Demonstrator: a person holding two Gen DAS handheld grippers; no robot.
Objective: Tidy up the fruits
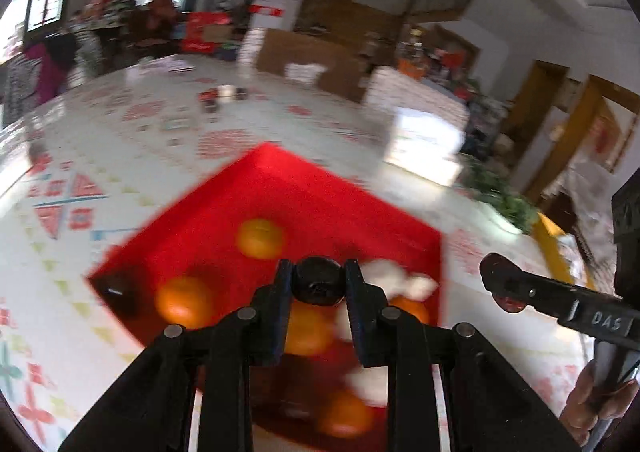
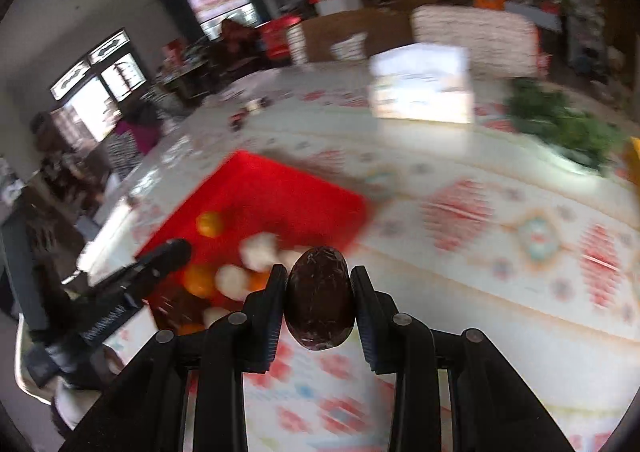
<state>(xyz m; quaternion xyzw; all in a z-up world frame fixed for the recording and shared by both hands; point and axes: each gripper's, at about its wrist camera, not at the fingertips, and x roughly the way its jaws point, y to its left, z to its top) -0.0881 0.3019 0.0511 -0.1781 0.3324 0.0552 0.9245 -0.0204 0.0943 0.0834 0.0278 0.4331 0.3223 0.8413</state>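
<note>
A red tray (image 1: 280, 188) lies on the patterned tablecloth and holds several oranges (image 1: 260, 238) and white round fruits (image 1: 384, 270). My left gripper (image 1: 319, 284) is shut on a small dark round fruit (image 1: 319, 279) and holds it above the tray's near side. My right gripper (image 2: 319, 292) is shut on a larger dark brown oval fruit (image 2: 320, 298) over the tablecloth, just right of the tray (image 2: 272, 188). The right gripper's finger also shows at the right of the left wrist view (image 1: 520, 288). The left gripper shows at the left of the right wrist view (image 2: 160, 260).
A white box (image 2: 420, 88) stands farther back on the table (image 2: 480, 212). Green leafy vegetables (image 2: 568, 128) lie at the far right, next to a yellow object (image 1: 554, 248). Small dark items (image 1: 216, 96) sit at the far side. People and shelves are beyond the table.
</note>
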